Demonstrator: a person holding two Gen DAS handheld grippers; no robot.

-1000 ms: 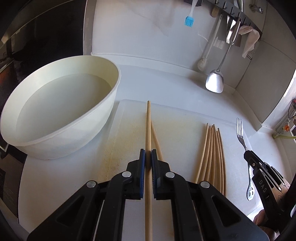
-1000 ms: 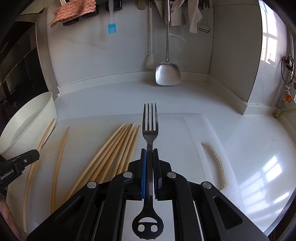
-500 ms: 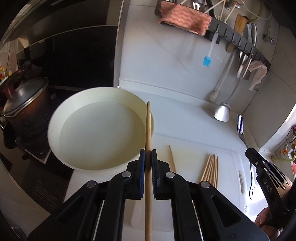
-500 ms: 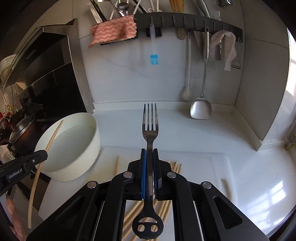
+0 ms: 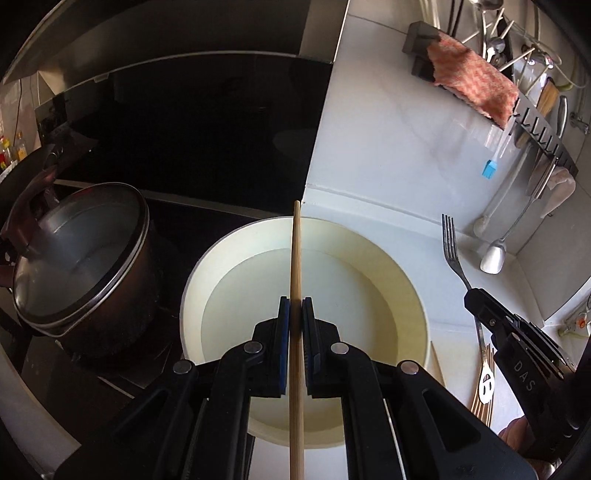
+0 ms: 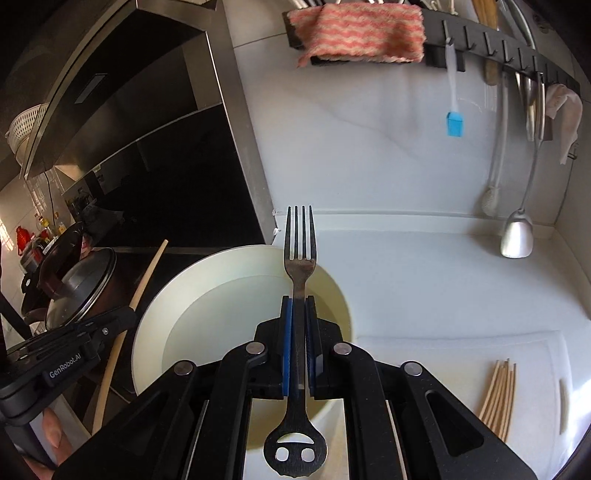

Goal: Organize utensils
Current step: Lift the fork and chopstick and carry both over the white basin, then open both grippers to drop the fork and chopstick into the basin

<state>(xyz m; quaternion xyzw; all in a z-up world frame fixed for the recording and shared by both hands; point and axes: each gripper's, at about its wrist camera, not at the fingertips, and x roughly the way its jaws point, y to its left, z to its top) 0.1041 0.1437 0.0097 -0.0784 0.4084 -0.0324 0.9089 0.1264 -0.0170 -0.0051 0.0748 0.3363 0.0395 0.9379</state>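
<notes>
My left gripper (image 5: 295, 304) is shut on a wooden chopstick (image 5: 296, 258) that points forward over the white basin (image 5: 406, 288) of water. My right gripper (image 6: 298, 301) is shut on a metal fork (image 6: 300, 254), tines forward, held above the same basin (image 6: 155, 325). From the left wrist view the fork (image 5: 452, 247) and the right gripper (image 5: 471, 297) hang at the right of the basin. In the right wrist view the left gripper (image 6: 127, 314) with its chopstick (image 6: 146, 273) sits at the basin's left side. Several chopsticks (image 6: 498, 391) lie bundled on the white cutting board (image 6: 443, 354).
A lidded pot (image 5: 74, 258) stands on the dark stove left of the basin. A wall rail (image 6: 498, 40) carries a pink cloth (image 6: 354, 33), a blue brush (image 6: 455, 123) and a hanging spatula (image 6: 517, 236). A hand (image 6: 51, 435) shows at the lower left.
Both grippers have risen off the cutting board and swung left, carrying the chopstick and the fork to above the water basin. The pot and the stove have come into view.
</notes>
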